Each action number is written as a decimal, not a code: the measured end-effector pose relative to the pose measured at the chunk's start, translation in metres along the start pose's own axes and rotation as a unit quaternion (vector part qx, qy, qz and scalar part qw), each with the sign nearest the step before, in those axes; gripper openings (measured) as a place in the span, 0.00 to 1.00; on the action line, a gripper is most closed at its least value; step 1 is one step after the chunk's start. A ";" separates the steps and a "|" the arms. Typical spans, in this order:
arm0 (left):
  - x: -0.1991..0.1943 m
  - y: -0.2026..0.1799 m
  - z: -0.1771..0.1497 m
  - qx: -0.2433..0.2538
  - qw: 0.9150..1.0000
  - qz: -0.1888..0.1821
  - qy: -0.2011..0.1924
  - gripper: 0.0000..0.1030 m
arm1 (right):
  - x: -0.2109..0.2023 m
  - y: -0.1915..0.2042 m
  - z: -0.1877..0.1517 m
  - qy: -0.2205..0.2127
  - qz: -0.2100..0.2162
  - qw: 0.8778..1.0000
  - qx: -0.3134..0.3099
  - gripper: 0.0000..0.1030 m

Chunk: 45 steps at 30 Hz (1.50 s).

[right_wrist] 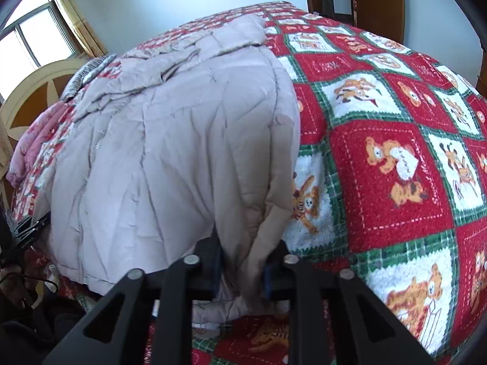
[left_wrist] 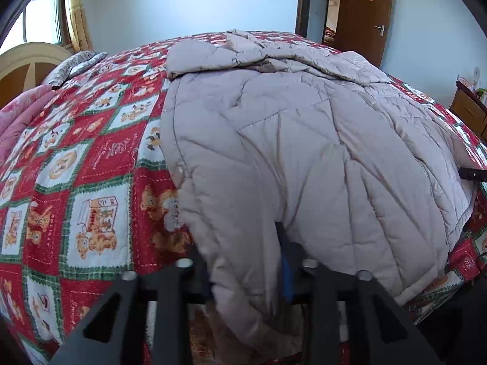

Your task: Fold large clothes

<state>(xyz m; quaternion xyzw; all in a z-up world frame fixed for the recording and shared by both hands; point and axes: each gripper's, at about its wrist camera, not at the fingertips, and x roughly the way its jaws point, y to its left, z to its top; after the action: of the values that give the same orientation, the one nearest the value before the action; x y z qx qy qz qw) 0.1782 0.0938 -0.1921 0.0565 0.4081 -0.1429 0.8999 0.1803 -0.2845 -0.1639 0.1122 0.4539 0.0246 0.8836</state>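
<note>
1. Your large pale grey-beige quilted padded coat (left_wrist: pixel 304 140) lies spread on the red, white and green bear-print patchwork bedspread (left_wrist: pixel 91 158). Its long axis runs away from you, from the near hem at the bed's near edge to the bunched collar end far up the bed.

2. Your left gripper (left_wrist: pixel 246 261) has its jaws clamped on the coat's near-left hem corner; puffy fabric fills the gap and hides most of the left finger.

3. Your right gripper (right_wrist: pixel 243 261) is likewise closed on the near-right hem corner, with a fold of fabric pinched between the blue-lined pads (right_wrist: pixel 267 279).

4. So both tools sit at the near end, one at each corner, equally close to the hem. All the rest of the coat lies straight ahead of them, far along the bed.

5. The fold that looks likely is lengthwise: carry the hem forward over the body toward the collar. Keep both corners level, or the thick padding may skew.

6. A folded pink quilt (left_wrist: pixel 21 115) rests at the far left, well apart from the coat.
</note>
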 end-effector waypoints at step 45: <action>-0.148 0.014 0.083 0.056 0.986 -0.017 -0.157 0.09 | -0.127 0.019 0.038 -0.189 0.079 0.979 -0.012 0.10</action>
<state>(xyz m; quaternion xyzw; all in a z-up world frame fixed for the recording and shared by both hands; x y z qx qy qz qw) 0.1495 0.1206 -0.0262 0.0768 0.2541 -0.1878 0.9457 0.1377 -0.2916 -0.0370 0.1397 0.2680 0.0784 0.9500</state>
